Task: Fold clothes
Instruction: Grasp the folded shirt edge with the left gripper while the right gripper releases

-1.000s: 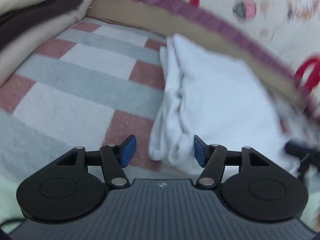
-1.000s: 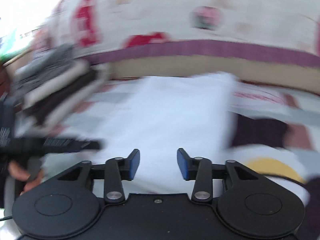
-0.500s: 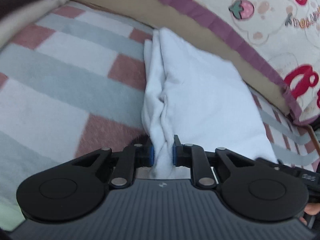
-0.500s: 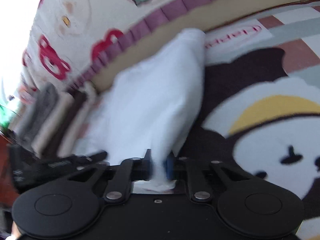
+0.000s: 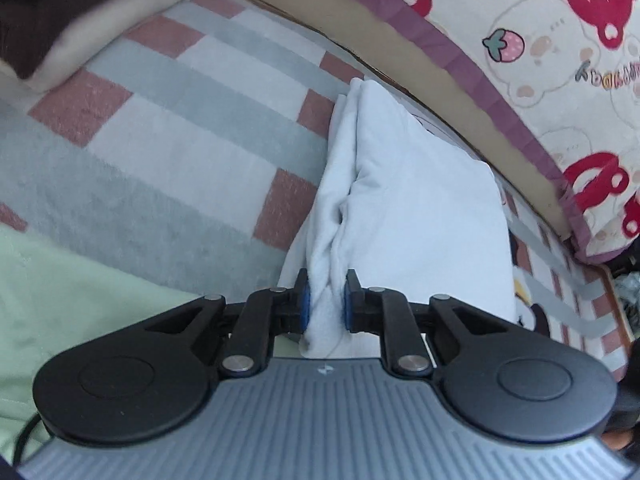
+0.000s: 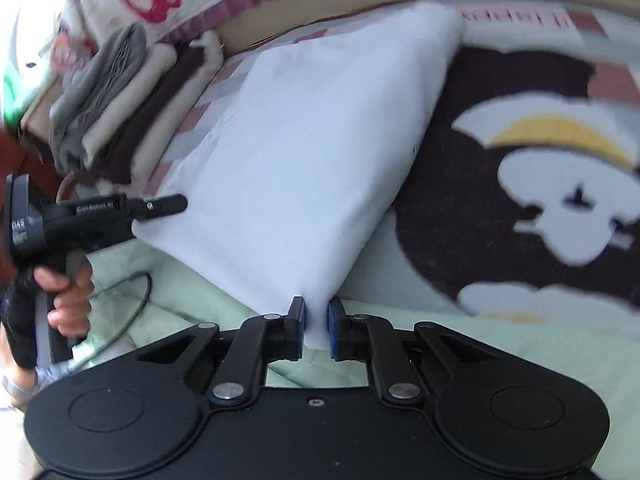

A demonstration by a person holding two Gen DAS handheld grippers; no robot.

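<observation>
A folded white garment [image 5: 420,208] lies on a checked blanket [image 5: 160,128] along the foot of a cartoon-print cushion. My left gripper [image 5: 325,292] is shut on the bunched near-left edge of the garment. In the right wrist view the same garment [image 6: 312,140] spreads flat, and its near-right corner sits between the blue pads of my right gripper [image 6: 316,320], whose jaws are closing onto the cloth. The left gripper [image 6: 160,206] shows from the side at the garment's left edge, held by a hand [image 6: 68,292].
A stack of folded clothes [image 6: 120,92] in grey, cream and brown stands at the left, by the cushion [image 5: 560,40]. A dark cartoon figure [image 6: 500,160] is printed on the blanket to the right. Pale green sheet [image 5: 80,300] covers the near side, with a cable [image 6: 132,300] on it.
Both grippers went from open, short of the garment, to pinching its near edge. The left took the bunched left edge, the right the near-right corner, and both views have shifted.
</observation>
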